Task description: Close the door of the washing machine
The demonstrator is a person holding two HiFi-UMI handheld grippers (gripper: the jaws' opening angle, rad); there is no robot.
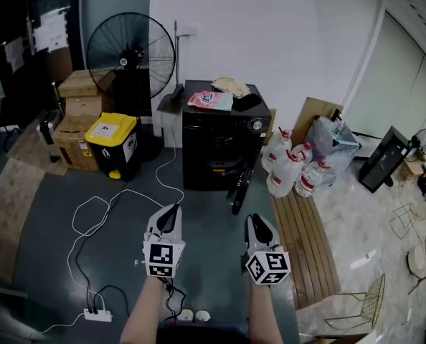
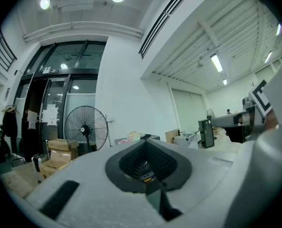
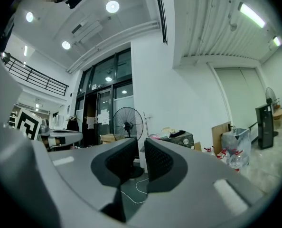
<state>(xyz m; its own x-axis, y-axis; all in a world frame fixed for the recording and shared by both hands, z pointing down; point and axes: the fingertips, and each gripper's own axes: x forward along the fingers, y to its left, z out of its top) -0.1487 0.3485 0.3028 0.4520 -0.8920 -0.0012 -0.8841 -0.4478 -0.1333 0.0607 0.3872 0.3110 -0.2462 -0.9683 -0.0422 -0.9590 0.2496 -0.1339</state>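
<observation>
1. Well ahead of both grippers' fingers stood the washing machine [image 1: 220, 138], its door [image 1: 239, 188] hanging open.
2. Left gripper [image 1: 173, 210] fingers met, holding nothing.
3. Right gripper [image 1: 257, 221] fingers stood slightly apart, holding nothing.

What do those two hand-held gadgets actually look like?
Both the left gripper and right gripper are pale grey shells with dark ribbed pads, each carrying a cube of black-and-white square markers. No sleeves show.

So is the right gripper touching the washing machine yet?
Apart. The right gripper view shows the washing machine standing well beyond the fingers of the right gripper, with floor in between.
</observation>
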